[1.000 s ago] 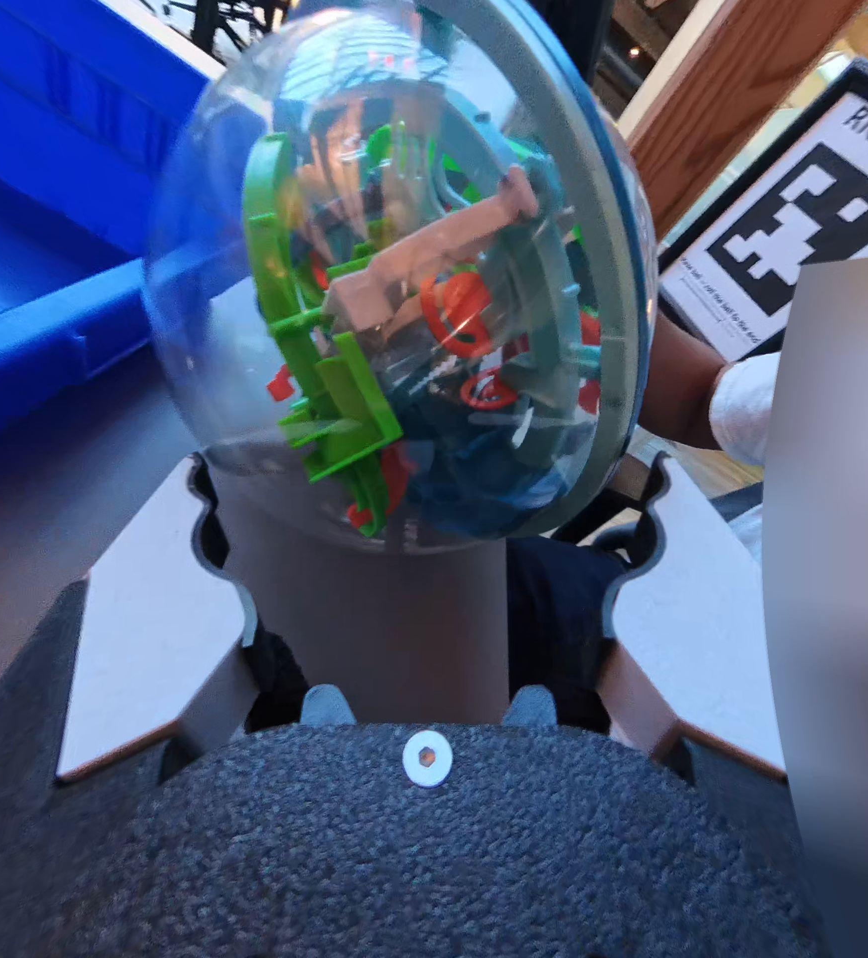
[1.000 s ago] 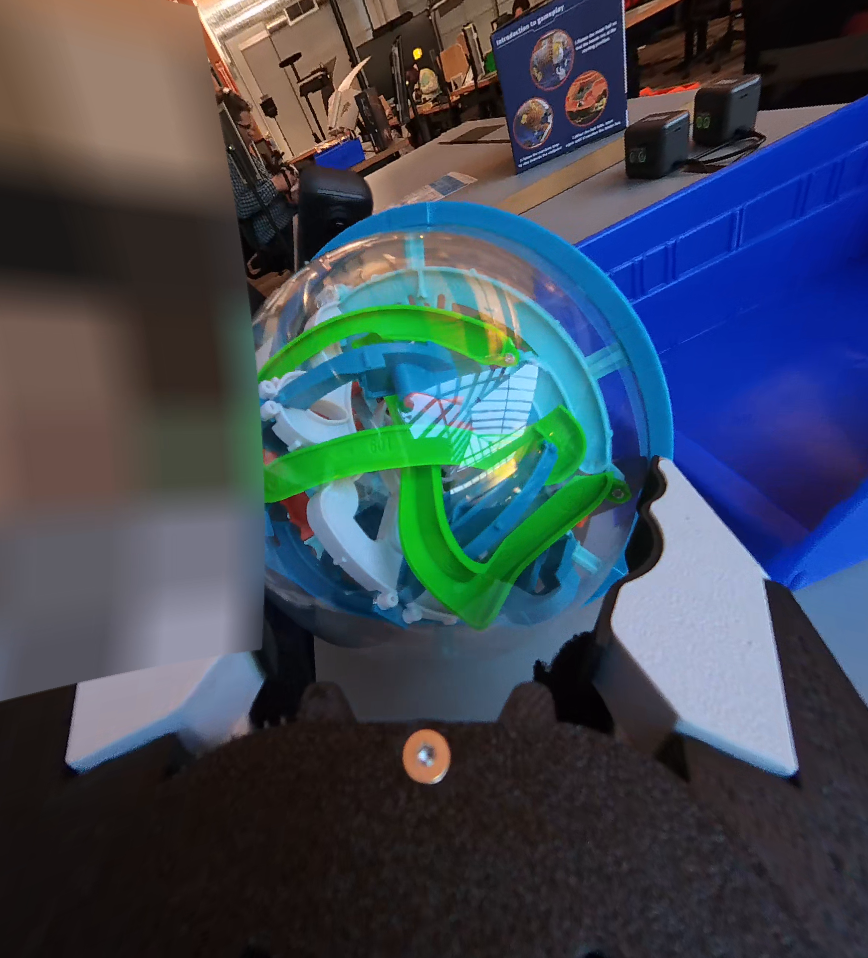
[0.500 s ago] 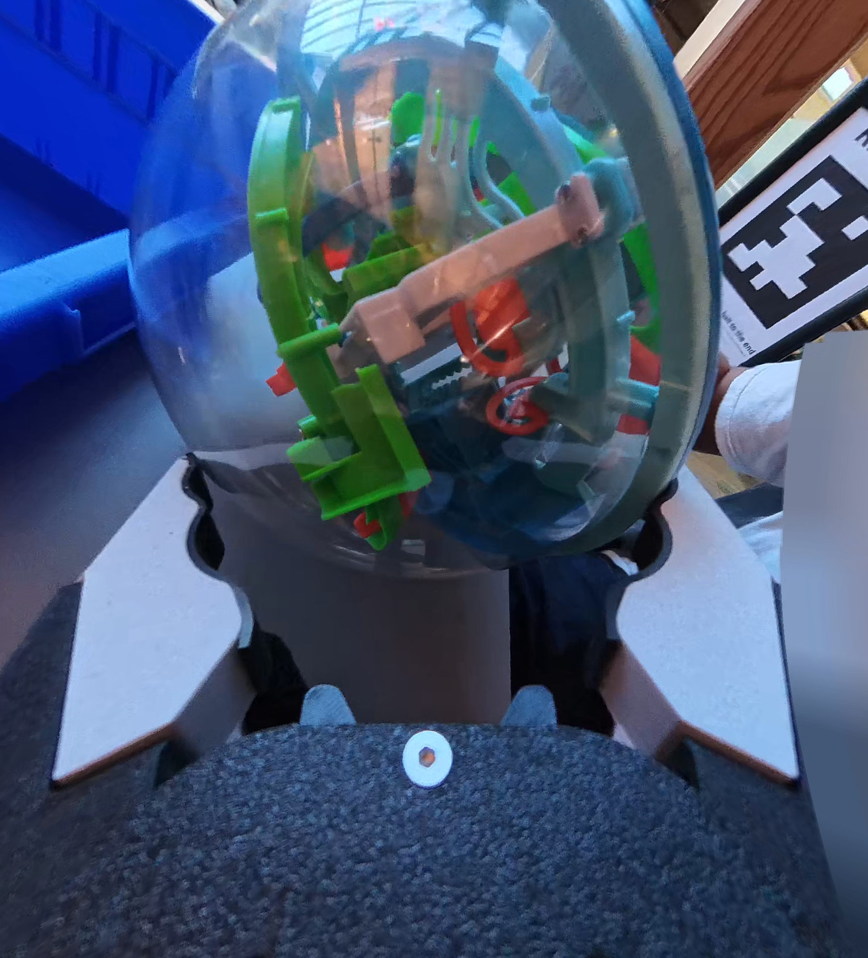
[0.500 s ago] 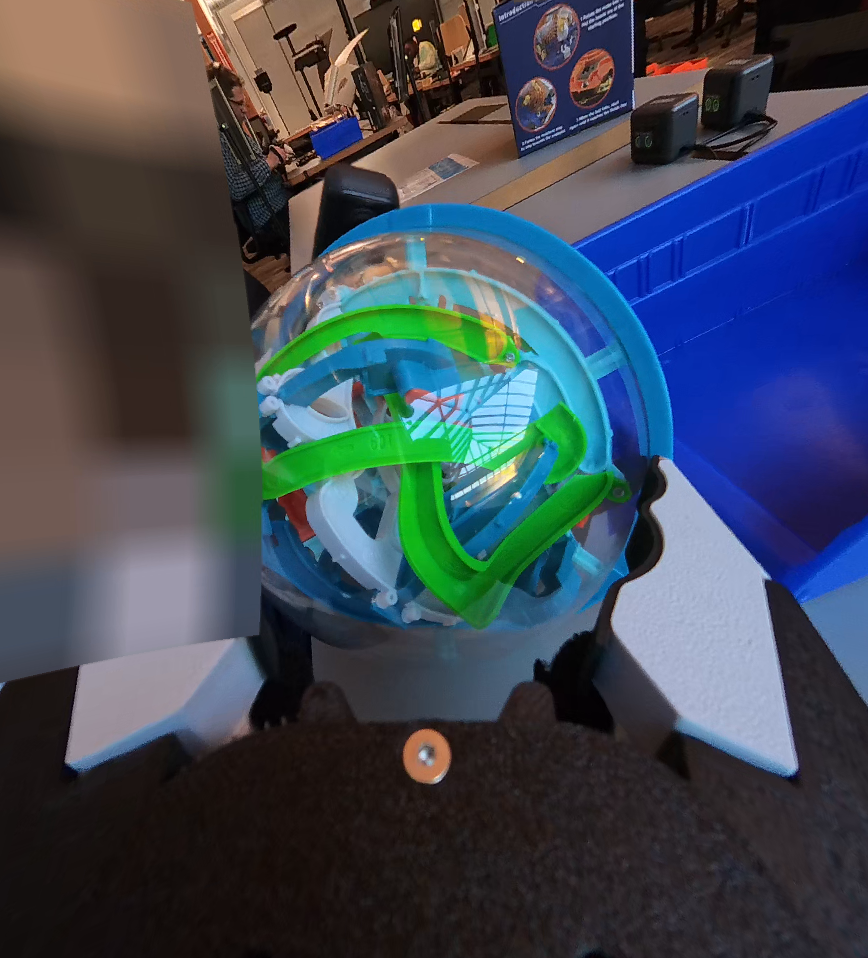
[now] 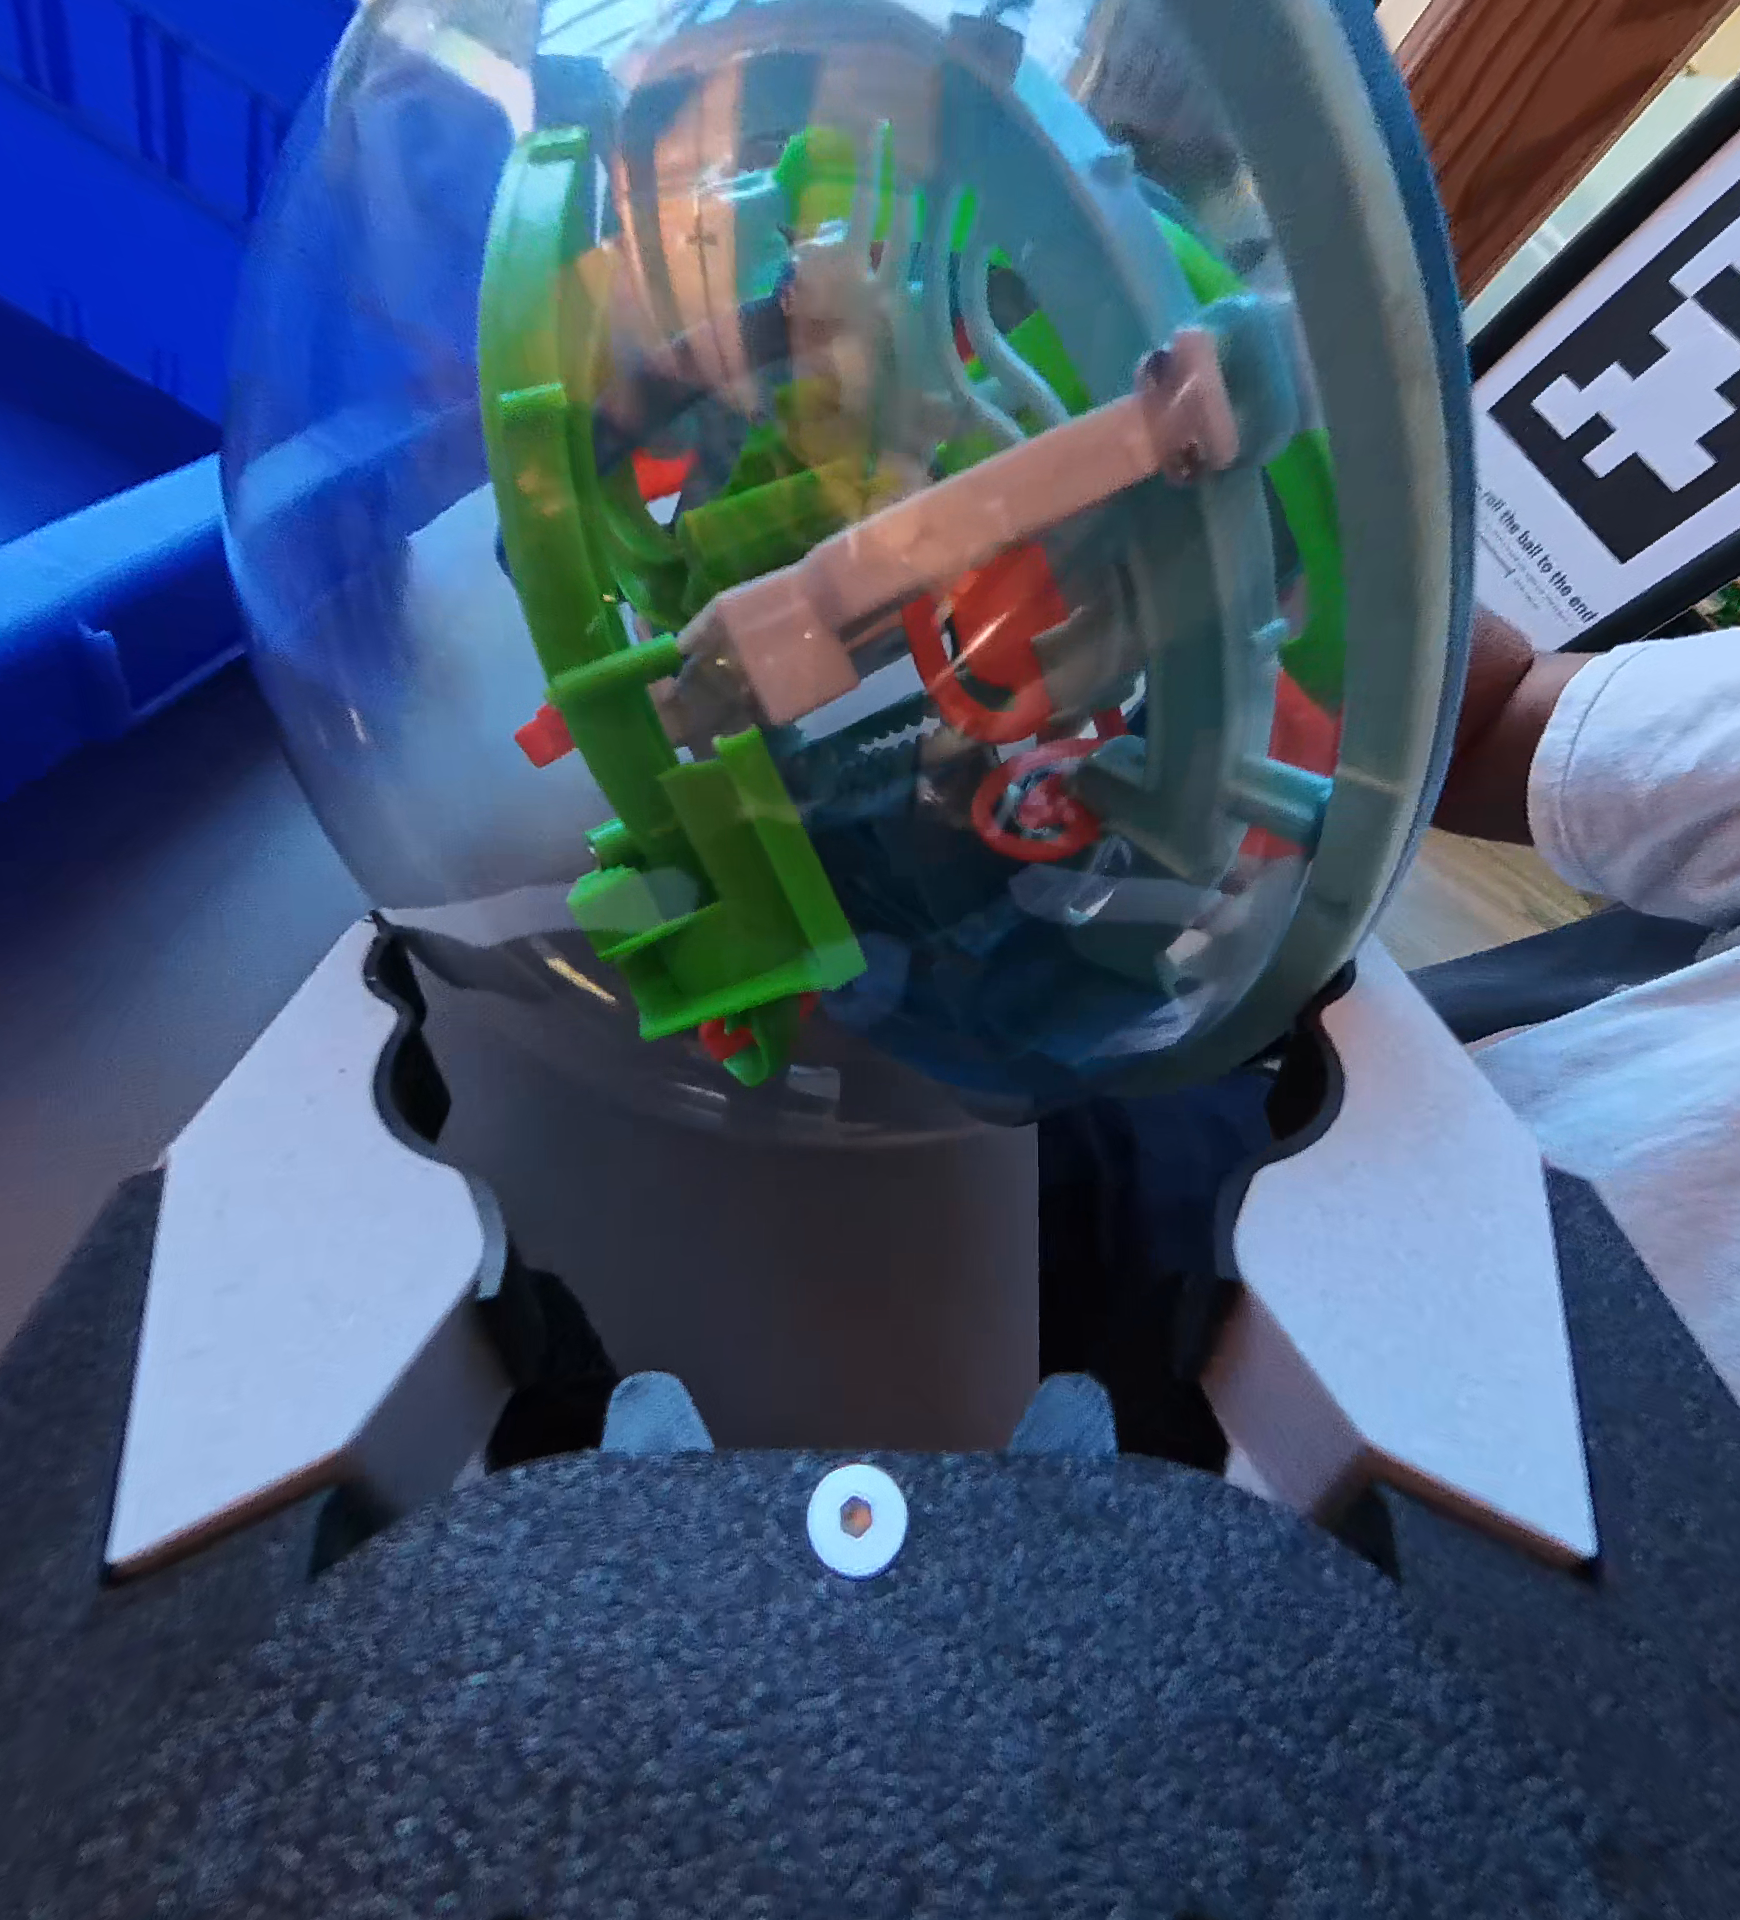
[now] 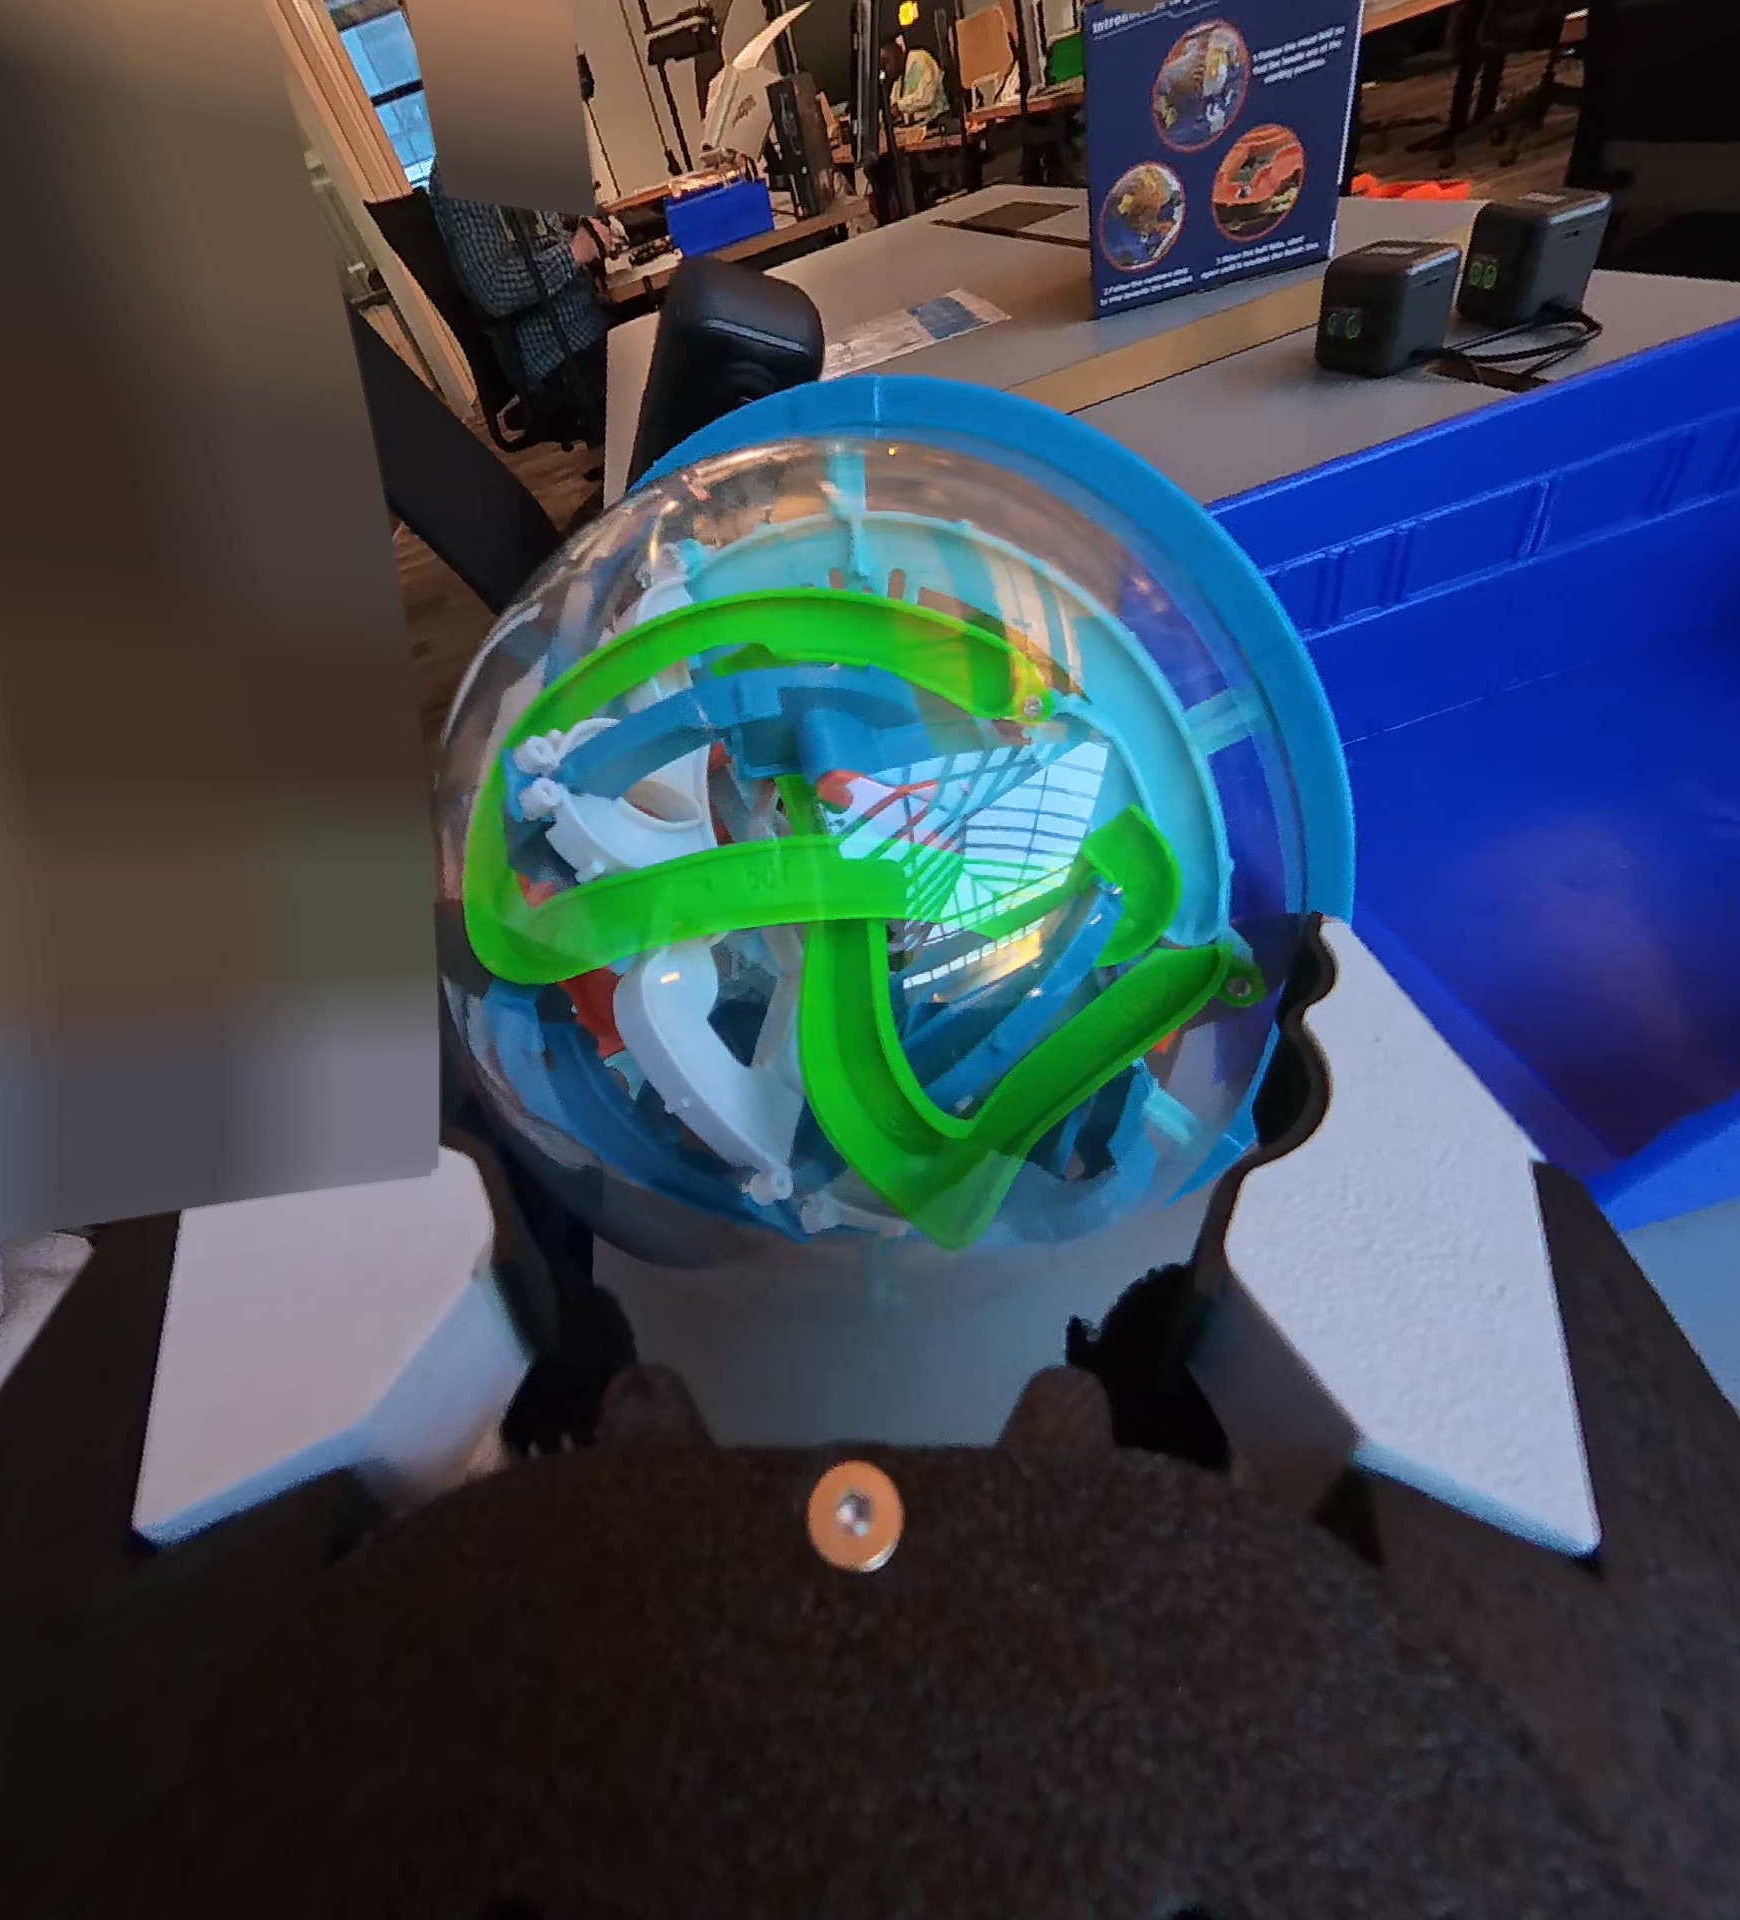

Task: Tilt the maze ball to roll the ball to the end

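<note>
Our left gripper [image 5: 861,997] and right gripper [image 6: 881,1081] both clenched on the maze ball [image 6: 866,862], blue bin [image 6: 1572,790] just right.

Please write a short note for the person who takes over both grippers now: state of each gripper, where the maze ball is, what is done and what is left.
Left gripper: spread wide, fingers against the underside of the maze ball; its blue rim sits by the right finger.
Right gripper: spread wide on the same maze ball from the opposite side.
The sphere is held up off the grey table, beside the blue bin.
Done: sphere lifted and tilted, rim near upright.
Left: I cannot spot the small ball on the tracks, so find it, then go on tilting gently until it reaches the end.
</note>
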`<state>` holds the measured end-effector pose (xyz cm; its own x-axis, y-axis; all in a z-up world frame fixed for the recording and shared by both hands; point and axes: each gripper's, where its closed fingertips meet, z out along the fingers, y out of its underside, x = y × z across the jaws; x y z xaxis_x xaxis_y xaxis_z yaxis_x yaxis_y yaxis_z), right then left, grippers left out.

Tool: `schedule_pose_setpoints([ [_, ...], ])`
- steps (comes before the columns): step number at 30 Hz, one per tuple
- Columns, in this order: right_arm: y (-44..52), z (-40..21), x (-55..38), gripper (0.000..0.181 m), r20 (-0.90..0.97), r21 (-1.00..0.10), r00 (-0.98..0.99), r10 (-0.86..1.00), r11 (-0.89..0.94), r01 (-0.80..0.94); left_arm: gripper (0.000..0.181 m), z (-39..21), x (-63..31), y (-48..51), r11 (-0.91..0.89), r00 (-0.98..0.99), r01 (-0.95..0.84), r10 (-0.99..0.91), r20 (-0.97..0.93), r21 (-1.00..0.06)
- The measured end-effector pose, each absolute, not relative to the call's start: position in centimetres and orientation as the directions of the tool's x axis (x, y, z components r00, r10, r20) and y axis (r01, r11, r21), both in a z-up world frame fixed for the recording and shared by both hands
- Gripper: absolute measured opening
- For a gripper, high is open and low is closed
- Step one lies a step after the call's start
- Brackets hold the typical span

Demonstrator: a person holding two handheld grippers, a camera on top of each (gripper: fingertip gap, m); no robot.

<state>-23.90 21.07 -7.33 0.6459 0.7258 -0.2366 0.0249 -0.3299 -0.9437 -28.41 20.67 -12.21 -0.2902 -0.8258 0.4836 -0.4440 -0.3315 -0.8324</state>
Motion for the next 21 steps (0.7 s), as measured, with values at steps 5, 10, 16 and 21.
schedule_pose_setpoints([
  [5, 20.8, -7.3, -24.0, 0.153, -0.198, -0.949, 0.642, 0.741, -0.308, 0.062, 0.159, -12.4, -28.5, 20.5, -0.299, -0.291, -0.444, -0.843, 0.452, -0.844],
  [10, 21.1, -7.2, -23.8, 0.153, -0.230, -0.947, 0.647, 0.727, -0.320, 0.024, 0.158, -12.5, -28.4, 20.6, -0.325, -0.286, -0.454, -0.828, 0.482, -0.829],
  [16, 20.1, -6.4, -21.6, 0.149, -0.290, -0.922, 0.759, 0.583, -0.383, -0.058, 0.157, -12.8, -28.2, 20.6, -0.310, -0.268, -0.459, -0.845, 0.463, -0.832],
  [21, 19.2, -8.9, -23.6, 0.155, -0.328, -0.897, 0.792, 0.514, -0.433, -0.090, 0.157, -12.8, -28.1, 20.4, -0.317, -0.251, -0.453, -0.852, 0.460, -0.834],
])
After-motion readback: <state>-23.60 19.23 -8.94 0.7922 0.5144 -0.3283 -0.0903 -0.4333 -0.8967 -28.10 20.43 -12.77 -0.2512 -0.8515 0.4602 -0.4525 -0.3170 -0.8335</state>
